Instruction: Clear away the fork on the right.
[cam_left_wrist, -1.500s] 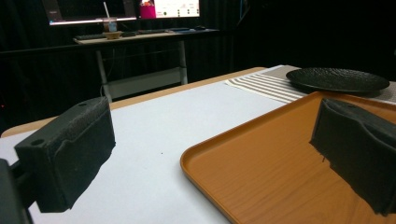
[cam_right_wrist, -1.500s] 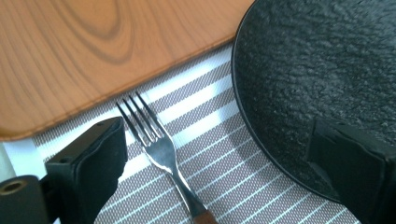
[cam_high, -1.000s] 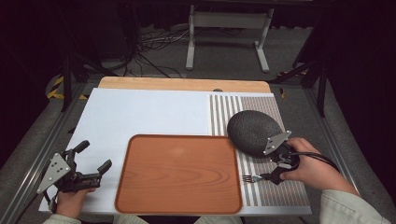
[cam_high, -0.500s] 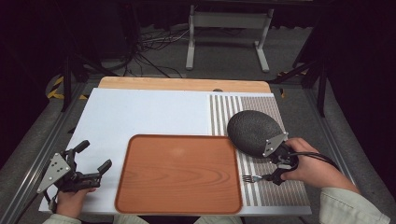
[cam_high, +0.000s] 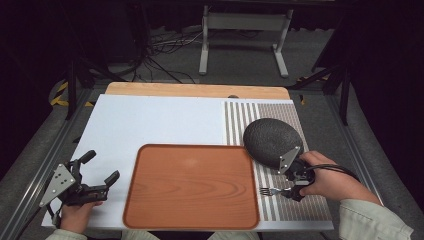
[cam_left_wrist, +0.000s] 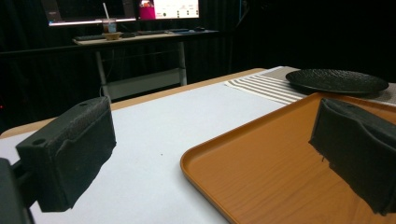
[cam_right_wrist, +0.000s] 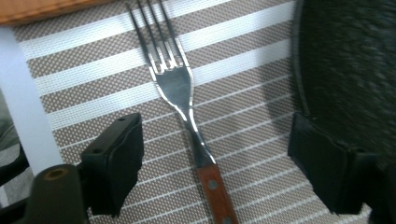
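Dark floor, cables and a metal stand lie beyond the table (cam_high: 150, 120), whose white top carries a tray (cam_high: 190, 185) at the near middle and a striped mat (cam_high: 245, 117) to the tray's right. On that mat lies the fork (cam_right_wrist: 187, 107), tines toward the tray and wooden handle away from it, flat on the stripes. Over it sits the right gripper (cam_right_wrist: 212, 154), jaws spread wide, one on each side of the fork's neck and handle, with clear mat between each pad and the metal, so nothing is clamped. One jaw stands right at the rim of the plate (cam_high: 272, 140), which rests on the mat just right of the tray's far corner; whether they touch, I cannot tell. Right of the tray, the right hand (cam_high: 330, 180) lies low with the forearm coming in from the near edge. Left of the tray, the left gripper (cam_high: 97, 170) has its jaws wide apart and empty, pointing toward the tray's left rim, with the left hand (cam_high: 75, 212) at the table's near edge.
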